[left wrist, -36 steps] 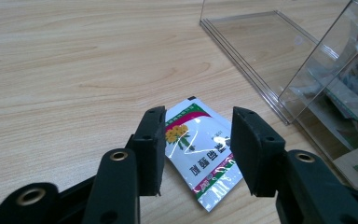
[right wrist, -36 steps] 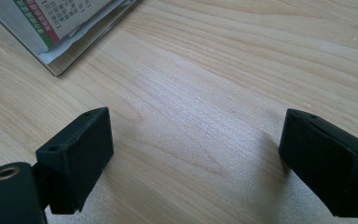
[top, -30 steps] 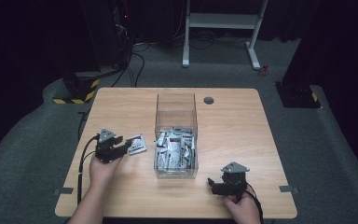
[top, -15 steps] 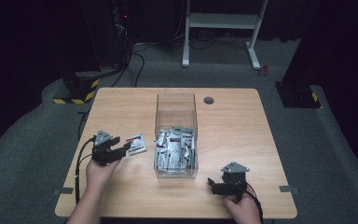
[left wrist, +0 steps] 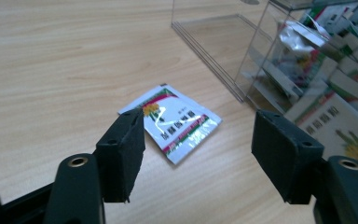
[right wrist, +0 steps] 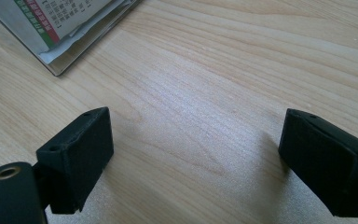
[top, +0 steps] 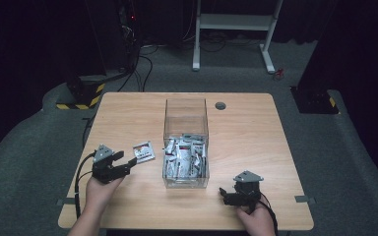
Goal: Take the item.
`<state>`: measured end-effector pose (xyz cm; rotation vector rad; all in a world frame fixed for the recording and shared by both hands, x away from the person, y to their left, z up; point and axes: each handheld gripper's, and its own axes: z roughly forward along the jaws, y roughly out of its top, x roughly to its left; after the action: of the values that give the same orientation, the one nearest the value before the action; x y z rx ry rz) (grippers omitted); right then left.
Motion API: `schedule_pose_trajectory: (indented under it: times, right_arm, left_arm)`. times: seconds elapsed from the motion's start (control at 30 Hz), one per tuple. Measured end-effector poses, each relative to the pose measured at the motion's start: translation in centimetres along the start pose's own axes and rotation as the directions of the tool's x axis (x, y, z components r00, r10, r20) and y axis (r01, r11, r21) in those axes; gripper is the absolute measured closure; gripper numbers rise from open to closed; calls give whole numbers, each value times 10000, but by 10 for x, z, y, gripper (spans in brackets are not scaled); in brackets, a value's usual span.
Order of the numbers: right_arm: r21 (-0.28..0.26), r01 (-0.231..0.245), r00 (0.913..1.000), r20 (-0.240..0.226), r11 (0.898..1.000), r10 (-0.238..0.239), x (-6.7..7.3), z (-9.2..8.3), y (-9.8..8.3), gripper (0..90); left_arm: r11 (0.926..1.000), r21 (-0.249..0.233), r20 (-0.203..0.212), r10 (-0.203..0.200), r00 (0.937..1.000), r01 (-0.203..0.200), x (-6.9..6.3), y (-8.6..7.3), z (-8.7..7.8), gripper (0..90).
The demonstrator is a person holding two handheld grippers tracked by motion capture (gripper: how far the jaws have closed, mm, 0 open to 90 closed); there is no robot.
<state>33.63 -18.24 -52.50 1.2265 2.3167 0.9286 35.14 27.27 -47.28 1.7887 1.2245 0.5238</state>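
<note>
A small white sachet [top: 143, 151] with red and green print lies flat on the wooden table [top: 128, 113], just left of a clear plastic box [top: 186, 116] that holds several similar sachets [top: 184, 157]. My left gripper [top: 129, 165] hovers near the loose sachet, toward the person. Its jaws have just been opening and nothing is between them. In the left gripper view the sachet [left wrist: 172, 121] rests on the wood beyond my left gripper [left wrist: 200, 140], untouched. My right gripper [top: 225, 194] is low over the table in front of the box, open and empty [right wrist: 196, 154].
The box wall [left wrist: 256, 56] stands close to the right of the loose sachet. Its near corner [right wrist: 60, 51] lies ahead and left of the right jaws. A round cable hole [top: 220, 105] is at the table's far side. A cable trails from each gripper.
The left gripper has drawn back to the left and toward the person, away from the sachet, with its jaws wider apart. The sachet stays flat on the table. The right hand is unmoved.
</note>
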Motion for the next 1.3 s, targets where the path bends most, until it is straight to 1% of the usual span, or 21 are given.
schedule_pose_trajectory:
  times: [0.07, 0.2, 0.3, 0.43, 0.5, 0.53, 0.57, 0.63, 0.67, 0.7, 0.73, 0.77, 0.8, 0.83, 1.13, 1.3]
  right_arm:
    - [2, -5, 10000, 1, 10000, 5, 0, 0, 0, 97]
    - [0, 4, 10000, 5, 10000, -4, 0, 0, 0, 97]
    - [2, -7, 10000, 6, 10000, 7, 0, 0, 0, 97]
    - [-2, 5, 10000, 10, 10000, -5, 0, 0, 0, 97]
    - [1, -15, 10000, 5, 10000, 15, 0, 0, 0, 97]
    - [0, -11, 10000, 7, 10000, 11, 0, 0, 0, 97]
    - [-3, 2, 10000, 9, 10000, -2, 0, 0, 0, 97]
    - [4, -15, 10000, 7, 10000, 15, 0, 0, 0, 98]
    - [-1, -8, 10000, 9, 10000, 8, 0, 0, 0, 97]
    - [3, -13, 10000, 7, 10000, 13, 0, 0, 0, 97]
    - [2, -10, 10000, 9, 10000, 10, 0, 0, 0, 97]
    - [1, -9, 10000, 8, 10000, 9, 0, 0, 0, 97]
    - [-28, 58, 10000, 17, 10000, -58, 0, 0, 0, 97]
    - [-36, 66, 10000, 19, 10000, -66, 0, 0, 0, 97]
    - [-23, 25, 10000, 22, 10000, -25, 0, 0, 0, 98]
    - [-23, -7, 10000, 17, 10000, 8, 0, 0, 0, 98]
  left_arm:
    - [10000, 45, 118, -80, 9999, 80, -1, -6, -3, 334]
    - [9999, 140, 150, -64, 9999, 62, -3, -18, -7, 314]
    - [9992, 394, 147, 106, 9998, -112, -5, -30, -8, 307]
    - [9971, 744, 139, 146, 9998, -156, -5, -43, -9, 300]
    - [9947, 960, 17, 369, 9993, -369, -4, -50, -10, 296]
    - [9940, 1015, -23, 409, 9992, -405, -5, -53, -11, 294]
    - [9922, 1108, -131, 590, 9982, -572, -6, -58, -11, 293]
    - [9871, 1332, -246, 926, 9954, -886, -9, -67, -11, 288]
    - [9828, 1507, -347, 1132, 9930, -1068, -10, -71, -10, 277]
    - [9790, 1693, -406, 1220, 9917, -1135, -11, -72, -9, 266]
    - [9764, 1775, -474, 1332, 9900, -1229, -13, -73, -8, 261]
    - [9755, 1760, -401, 1414, 9891, -1323, -14, -73, -7, 251]
    - [9735, 1794, -230, 1485, 9887, -1420, -15, -73, -6, 245]
    - [9727, 1799, -182, 1523, 9882, -1466, -15, -73, -6, 216]
    - [9736, 1780, -180, 1485, 9887, -1430, -15, -73, -6, 213]
    - [9727, 1805, -81, 1499, 9887, -1460, -14, -73, -6, 211]
